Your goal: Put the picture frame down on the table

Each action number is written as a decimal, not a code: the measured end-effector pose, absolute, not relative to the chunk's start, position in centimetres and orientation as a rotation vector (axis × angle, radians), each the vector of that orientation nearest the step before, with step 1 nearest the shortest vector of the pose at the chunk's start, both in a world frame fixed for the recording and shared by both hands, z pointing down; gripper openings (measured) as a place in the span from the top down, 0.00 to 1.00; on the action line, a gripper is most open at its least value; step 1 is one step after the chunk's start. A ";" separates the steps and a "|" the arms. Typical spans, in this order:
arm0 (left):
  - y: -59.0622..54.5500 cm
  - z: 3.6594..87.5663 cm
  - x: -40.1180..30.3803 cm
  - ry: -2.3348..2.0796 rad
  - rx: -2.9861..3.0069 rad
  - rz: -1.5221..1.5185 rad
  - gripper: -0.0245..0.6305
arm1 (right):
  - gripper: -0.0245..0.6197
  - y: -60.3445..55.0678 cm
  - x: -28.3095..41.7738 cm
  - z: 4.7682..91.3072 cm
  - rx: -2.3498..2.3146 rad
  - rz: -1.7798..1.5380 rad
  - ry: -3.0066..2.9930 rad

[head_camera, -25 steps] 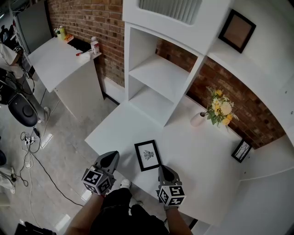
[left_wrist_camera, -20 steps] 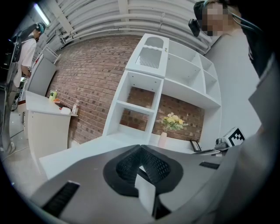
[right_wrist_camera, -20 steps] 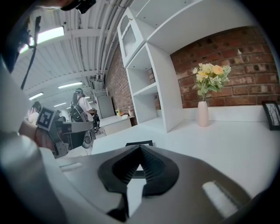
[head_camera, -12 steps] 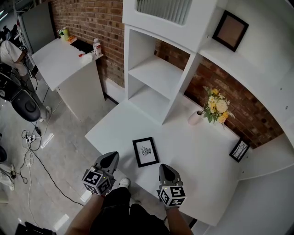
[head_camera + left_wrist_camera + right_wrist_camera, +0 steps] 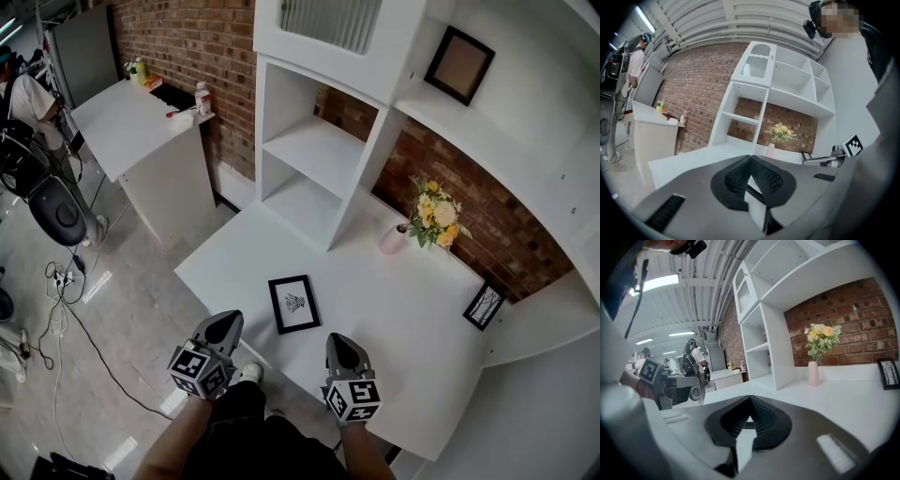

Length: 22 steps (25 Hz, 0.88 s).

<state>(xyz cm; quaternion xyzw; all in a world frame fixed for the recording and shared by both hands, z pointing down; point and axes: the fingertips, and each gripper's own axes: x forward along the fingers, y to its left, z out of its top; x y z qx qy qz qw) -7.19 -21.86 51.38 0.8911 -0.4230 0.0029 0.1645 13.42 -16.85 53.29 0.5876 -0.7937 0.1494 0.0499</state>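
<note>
The black picture frame with a white mat and a small drawing lies flat on the white table, near its front edge. My left gripper hovers off the table's near edge, left of the frame, its jaws closed with nothing in them. My right gripper is over the table's near edge, to the right of and nearer than the frame, also shut and empty. Neither touches the frame. In the left gripper view the left gripper has its pads pressed together; in the right gripper view the right gripper looks the same.
A white vase of yellow flowers stands at the table's back by the brick wall. A small frame leans at the back right. A white shelf unit sits on the table's back left. A white counter stands further left.
The frame stays flat on the table and now sits slightly farther from both grippers. Both grippers remain shut and empty.
</note>
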 end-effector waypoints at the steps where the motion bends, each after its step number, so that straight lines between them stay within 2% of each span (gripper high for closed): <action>1: -21.6 51.3 -7.2 -1.208 2.538 0.004 0.95 | 0.96 -16.7 13.5 53.1 1.790 0.448 -2.422; 22: -17.1 50.0 -6.8 -1.262 2.544 -0.022 0.95 | 0.96 -13.3 13.9 51.2 1.760 0.372 -2.493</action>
